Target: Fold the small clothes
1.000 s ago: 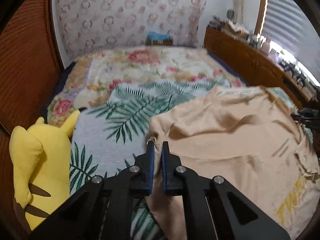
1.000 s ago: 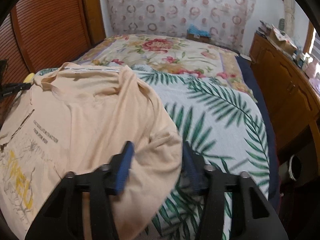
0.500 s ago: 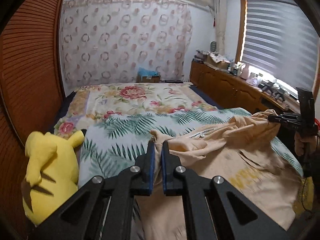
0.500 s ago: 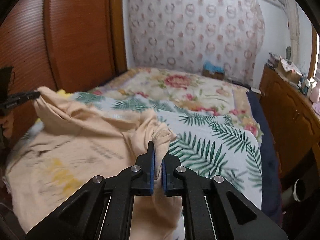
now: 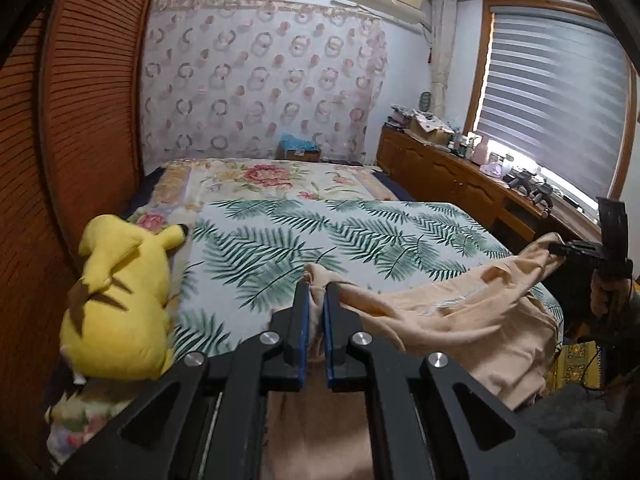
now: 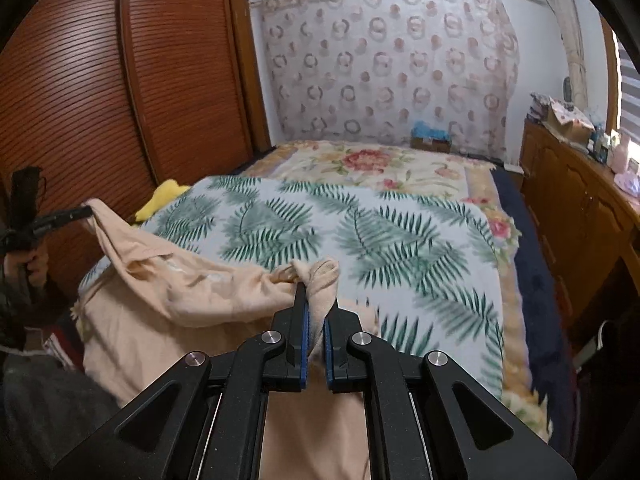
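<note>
Bed (image 5: 360,232) w/ palm-leaf blanket (image 6: 360,232), yellow plush toy (image 5: 120,300) by wood closet (image 6: 120,80). Left gripper (image 5: 315,292) clamped on peach shirt (image 5: 460,320), jaws easing open; right gripper (image 6: 315,300) clamped on it too.

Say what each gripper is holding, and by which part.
Both hold the peach T-shirt: left gripper and right gripper each pinch a bunched edge; which part is unclear.
</note>
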`<state>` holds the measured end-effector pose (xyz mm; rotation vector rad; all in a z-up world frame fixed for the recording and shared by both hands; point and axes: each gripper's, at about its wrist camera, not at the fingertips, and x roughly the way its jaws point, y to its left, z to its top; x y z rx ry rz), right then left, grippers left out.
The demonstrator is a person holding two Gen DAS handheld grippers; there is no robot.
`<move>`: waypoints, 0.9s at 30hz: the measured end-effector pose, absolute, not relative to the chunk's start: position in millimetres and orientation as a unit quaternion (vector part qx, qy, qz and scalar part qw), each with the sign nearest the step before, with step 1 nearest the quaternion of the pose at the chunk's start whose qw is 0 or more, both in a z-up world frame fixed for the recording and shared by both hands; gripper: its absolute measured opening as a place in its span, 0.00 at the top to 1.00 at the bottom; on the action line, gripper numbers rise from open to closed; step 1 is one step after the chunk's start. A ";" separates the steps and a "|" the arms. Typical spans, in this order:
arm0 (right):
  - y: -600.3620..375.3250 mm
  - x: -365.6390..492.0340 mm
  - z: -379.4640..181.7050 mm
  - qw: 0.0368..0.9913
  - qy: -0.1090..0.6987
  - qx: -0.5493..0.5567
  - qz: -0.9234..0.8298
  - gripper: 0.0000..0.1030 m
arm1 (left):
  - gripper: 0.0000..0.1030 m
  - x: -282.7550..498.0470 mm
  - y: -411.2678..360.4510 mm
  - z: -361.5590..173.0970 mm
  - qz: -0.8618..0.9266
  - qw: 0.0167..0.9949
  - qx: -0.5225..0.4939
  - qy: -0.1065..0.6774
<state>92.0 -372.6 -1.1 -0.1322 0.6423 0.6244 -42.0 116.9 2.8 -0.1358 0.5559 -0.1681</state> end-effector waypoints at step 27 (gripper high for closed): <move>-372.8 153.3 -80.5 0.887 0.387 -0.095 0.233 0.43 | 0.76 60.9 111.2 -97.1 -0.051 0.904 -0.040 0.423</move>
